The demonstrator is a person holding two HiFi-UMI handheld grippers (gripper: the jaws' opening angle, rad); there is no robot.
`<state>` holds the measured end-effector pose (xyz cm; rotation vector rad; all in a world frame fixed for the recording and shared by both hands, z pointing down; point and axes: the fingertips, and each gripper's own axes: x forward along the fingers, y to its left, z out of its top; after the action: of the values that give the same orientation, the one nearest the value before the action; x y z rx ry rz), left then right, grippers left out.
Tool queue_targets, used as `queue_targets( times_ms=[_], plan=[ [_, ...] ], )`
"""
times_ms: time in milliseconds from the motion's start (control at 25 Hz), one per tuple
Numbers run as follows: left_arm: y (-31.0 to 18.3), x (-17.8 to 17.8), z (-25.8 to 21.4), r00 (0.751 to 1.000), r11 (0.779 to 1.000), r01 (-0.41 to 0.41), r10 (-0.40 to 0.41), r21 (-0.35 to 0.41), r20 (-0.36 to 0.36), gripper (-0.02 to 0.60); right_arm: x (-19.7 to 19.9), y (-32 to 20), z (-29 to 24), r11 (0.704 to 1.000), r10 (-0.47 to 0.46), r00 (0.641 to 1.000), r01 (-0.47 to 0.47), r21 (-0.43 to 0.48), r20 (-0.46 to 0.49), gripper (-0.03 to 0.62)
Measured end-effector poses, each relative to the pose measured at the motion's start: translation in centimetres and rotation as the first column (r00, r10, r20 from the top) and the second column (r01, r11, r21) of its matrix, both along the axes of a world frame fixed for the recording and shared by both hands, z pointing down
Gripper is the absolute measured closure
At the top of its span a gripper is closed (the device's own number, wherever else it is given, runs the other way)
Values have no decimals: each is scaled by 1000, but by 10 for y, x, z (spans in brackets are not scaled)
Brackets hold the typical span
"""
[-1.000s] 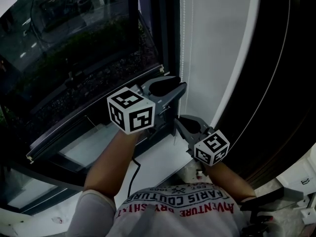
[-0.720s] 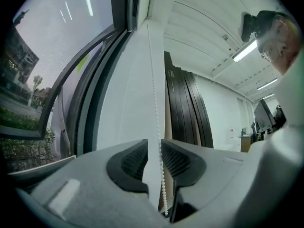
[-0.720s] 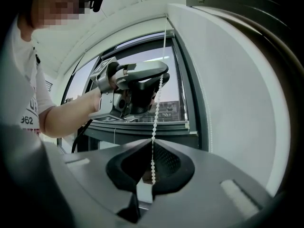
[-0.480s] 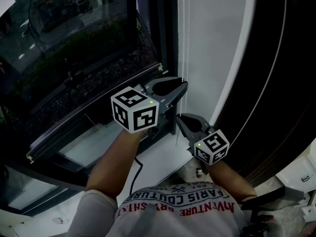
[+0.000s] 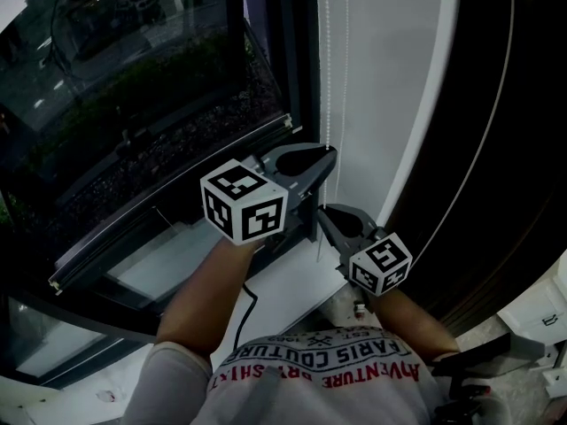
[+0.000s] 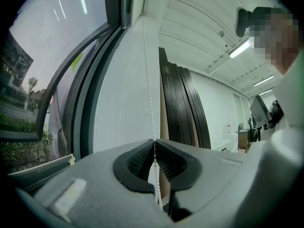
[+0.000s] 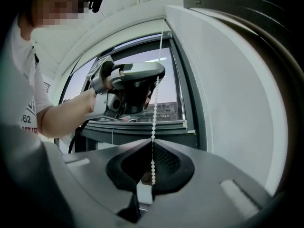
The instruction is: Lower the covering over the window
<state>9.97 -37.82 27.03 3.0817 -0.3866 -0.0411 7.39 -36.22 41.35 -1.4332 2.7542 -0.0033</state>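
Bead chain (image 6: 151,103) between closing ribbed jaws of left tool (image 6: 154,145), pinched too in right tool (image 7: 152,145).

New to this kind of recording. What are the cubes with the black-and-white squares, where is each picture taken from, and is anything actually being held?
There is no robot here. A person stands at a window with a hand-held two-jaw gripper in each hand. The patterned cubes are parts of those grippers. The head view comes from a camera on the person's head, looking down over both arms. Each of the other two views comes from a camera riding on one gripper, looking along its jaws. The left gripper is closing its jaws on the white bead chain that hangs beside the window, and the chain runs between its pads. The right gripper, lower down, is shut on the same chain.
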Motion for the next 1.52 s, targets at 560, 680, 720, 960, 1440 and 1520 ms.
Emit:
queue_targets(
  times_ms=[560, 680, 720, 960, 1440, 1520],
  plan=[
    [-7, -3, 69, 991, 997, 77, -75, -15, 113, 569, 3, 4, 67, 988, -1, 1000, -1, -151, -14, 585],
    [-7, 0, 85, 993, 996, 63, -56, -65, 101, 569, 4, 6, 82, 984, -4, 999, -3, -177, -40, 585],
    [-8, 0, 89, 993, 995, 64, -57, -72, 99, 569, 4, 6, 86, 983, -7, 999, -2, -185, -44, 585],
    [-7, 6, 136, 986, 991, 84, -68, -105, 152, 569, 3, 11, 132, 953, -35, 997, 12, -304, -70, 585],
    [-20, -2, 184, 991, 985, 91, -75, -145, 113, 571, 1, 7, 178, 895, -100, 993, 61, -442, -65, 583],
    [-19, -3, 184, 992, 986, 88, -73, -142, 108, 571, -1, 8, 178, 891, -120, 990, 76, -448, -72, 580]
  ],
)
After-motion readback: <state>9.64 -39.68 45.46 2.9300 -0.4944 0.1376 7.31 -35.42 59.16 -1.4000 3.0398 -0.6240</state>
